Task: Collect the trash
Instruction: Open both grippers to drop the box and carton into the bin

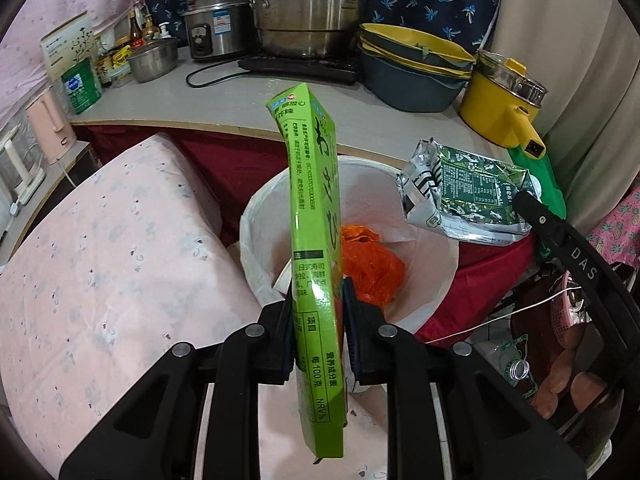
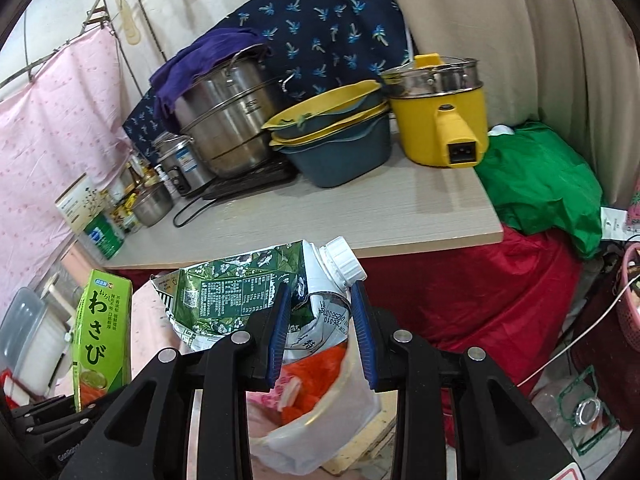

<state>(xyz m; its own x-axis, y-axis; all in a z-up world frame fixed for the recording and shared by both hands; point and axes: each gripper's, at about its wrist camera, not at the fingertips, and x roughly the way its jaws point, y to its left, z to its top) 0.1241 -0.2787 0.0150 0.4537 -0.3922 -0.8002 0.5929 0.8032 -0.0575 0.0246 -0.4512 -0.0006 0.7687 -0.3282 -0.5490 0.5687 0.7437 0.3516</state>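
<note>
My left gripper (image 1: 318,332) is shut on a slim green wasabi box (image 1: 314,248), which stands upright over the white-lined trash bin (image 1: 424,280). That box (image 2: 102,332) also shows at the lower left of the right wrist view. My right gripper (image 2: 322,336) is shut on a crushed green and white drink carton (image 2: 240,300) with a white screw cap (image 2: 342,260), held above the bin (image 2: 320,432). In the left wrist view the carton (image 1: 468,196) hangs over the bin's far right rim. An orange plastic bag (image 1: 370,268) lies inside the bin.
Behind the bin runs a counter (image 1: 224,104) with steel pots (image 1: 312,20), stacked yellow and blue basins (image 1: 412,68), a yellow electric pot (image 1: 504,100) and a rice cooker (image 1: 212,24). A pink cloth-covered surface (image 1: 100,264) lies left; red cloth (image 2: 472,300) and a pink basket (image 2: 630,296) right.
</note>
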